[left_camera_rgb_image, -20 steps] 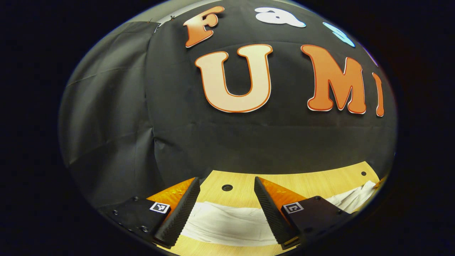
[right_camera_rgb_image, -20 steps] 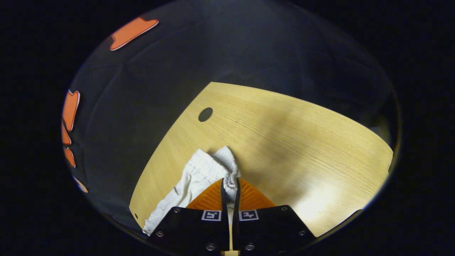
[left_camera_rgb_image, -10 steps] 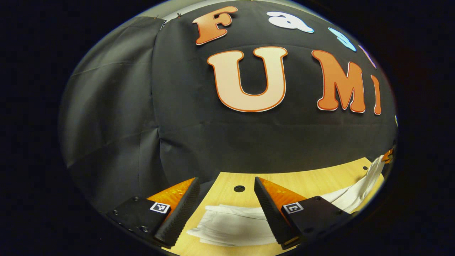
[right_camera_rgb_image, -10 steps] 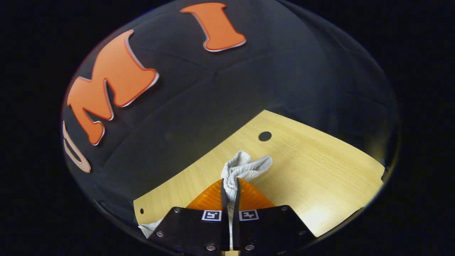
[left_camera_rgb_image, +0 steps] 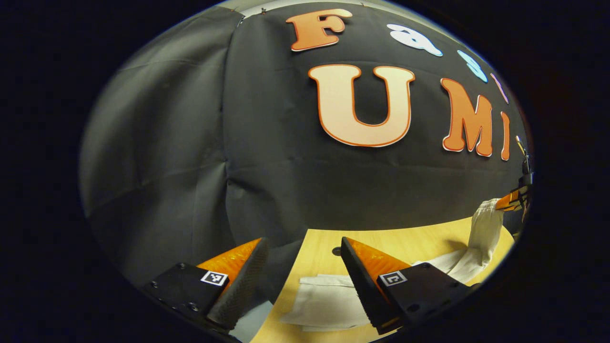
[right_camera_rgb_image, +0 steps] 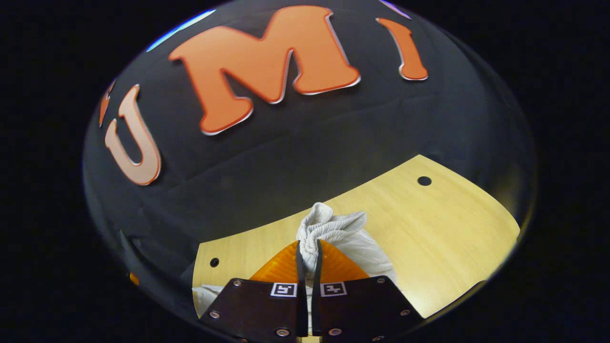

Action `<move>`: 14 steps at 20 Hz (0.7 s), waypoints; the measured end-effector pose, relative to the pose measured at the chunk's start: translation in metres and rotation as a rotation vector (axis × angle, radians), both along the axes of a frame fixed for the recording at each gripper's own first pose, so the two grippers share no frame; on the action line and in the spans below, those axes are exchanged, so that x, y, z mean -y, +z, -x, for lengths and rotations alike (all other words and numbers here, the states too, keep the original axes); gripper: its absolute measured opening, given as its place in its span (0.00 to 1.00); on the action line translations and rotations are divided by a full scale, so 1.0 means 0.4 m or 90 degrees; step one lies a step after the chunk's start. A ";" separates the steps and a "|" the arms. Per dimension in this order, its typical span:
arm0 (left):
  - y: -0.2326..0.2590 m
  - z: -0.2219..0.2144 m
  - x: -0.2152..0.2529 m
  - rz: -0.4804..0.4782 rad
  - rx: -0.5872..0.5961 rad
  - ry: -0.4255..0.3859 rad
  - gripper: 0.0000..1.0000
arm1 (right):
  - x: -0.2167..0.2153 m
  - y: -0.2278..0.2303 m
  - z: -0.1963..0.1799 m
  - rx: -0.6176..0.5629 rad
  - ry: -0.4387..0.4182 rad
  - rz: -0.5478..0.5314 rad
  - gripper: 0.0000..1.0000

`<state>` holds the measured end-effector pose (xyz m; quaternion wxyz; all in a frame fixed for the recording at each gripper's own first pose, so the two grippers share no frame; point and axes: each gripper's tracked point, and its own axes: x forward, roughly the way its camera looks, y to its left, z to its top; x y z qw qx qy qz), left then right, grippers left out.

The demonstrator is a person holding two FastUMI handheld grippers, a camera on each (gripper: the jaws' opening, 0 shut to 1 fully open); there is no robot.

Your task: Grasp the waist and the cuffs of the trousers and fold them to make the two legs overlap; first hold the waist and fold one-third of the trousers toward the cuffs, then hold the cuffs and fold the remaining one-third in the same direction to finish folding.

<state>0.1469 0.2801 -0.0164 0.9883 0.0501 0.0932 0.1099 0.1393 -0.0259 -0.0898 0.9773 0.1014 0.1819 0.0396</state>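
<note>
Two grippers frame my work: my right gripper (right_camera_rgb_image: pixel 307 257) pinches the white trousers' (right_camera_rgb_image: pixel 333 228) gathered waist above the wooden table (right_camera_rgb_image: pixel 443 224), while my left gripper (left_camera_rgb_image: pixel 302 274) hovers spread over their cuffs (left_camera_rgb_image: pixel 324 300).

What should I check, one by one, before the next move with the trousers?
1. Right gripper jaws closed on the gathered waist: ok.
2. Waist lifted off the table: ok, cloth hangs from the right gripper in the left gripper view.
3. Left gripper jaws open, holding nothing: ok.
4. Cuffs flat on the table: cannot tell; some trousers cloth lies flat near the left gripper.
5. Legs overlapping: cannot tell.
</note>
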 end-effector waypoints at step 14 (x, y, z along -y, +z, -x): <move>-0.072 0.065 -0.158 0.028 -0.029 0.043 1.00 | -0.109 -0.193 0.111 -0.111 0.152 0.141 0.04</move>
